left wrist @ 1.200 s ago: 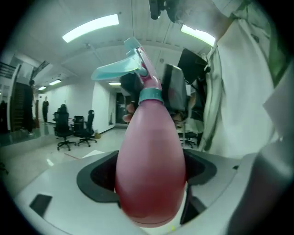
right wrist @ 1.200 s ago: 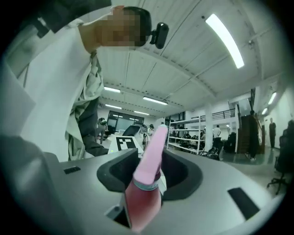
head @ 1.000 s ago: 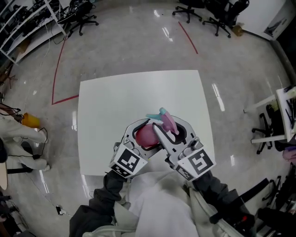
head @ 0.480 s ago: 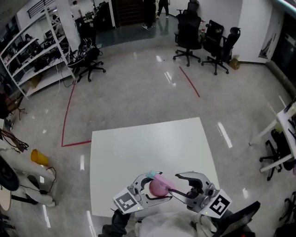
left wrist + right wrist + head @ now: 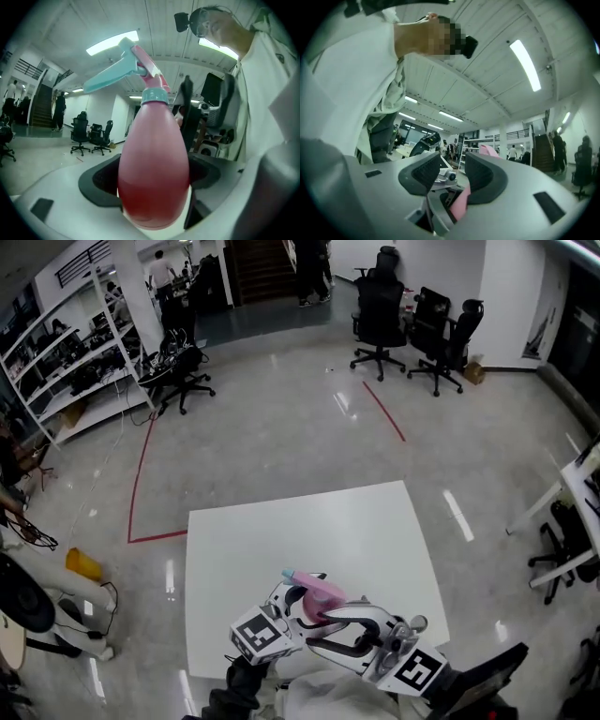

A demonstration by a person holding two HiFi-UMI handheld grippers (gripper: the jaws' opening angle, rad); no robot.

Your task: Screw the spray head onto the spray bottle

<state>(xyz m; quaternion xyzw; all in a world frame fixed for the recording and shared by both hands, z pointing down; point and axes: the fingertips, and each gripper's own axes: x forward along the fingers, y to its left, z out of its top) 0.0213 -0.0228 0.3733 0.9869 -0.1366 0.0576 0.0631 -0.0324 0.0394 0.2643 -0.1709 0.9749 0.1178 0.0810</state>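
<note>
Left gripper [image 5: 153, 177]: jaws clamped on the belly of the pink bottle [image 5: 154, 140], held upright off the table, a little higher than a second ago. Spray head [image 5: 143, 63]: seated on the neck, teal collar [image 5: 154, 96] down over it, teal trigger [image 5: 105, 77] pointing away to the left in the left gripper view. Right gripper [image 5: 452, 176]: a second ago closed round the spray head, half a second ago swung clear to the right, now back just beside the bottle on its near side. Jaws just widened, then eased in slightly, now standing apart and pressing on nothing. Only part of the left gripper's frame showing between them (a pink sliver beyond one jaw, contact not clear). Judged a release and re-approach between turns, so screwing probably not finished, though tightness of the collar not readable. Next likely need: a fresh hold on the head or collar. Table [image 5: 281, 531]: white, bare where visible. Beyond: glossy floor with red line [image 5: 139, 474], black chairs [image 5: 380, 301], shelving [image 5: 66, 371].
</note>
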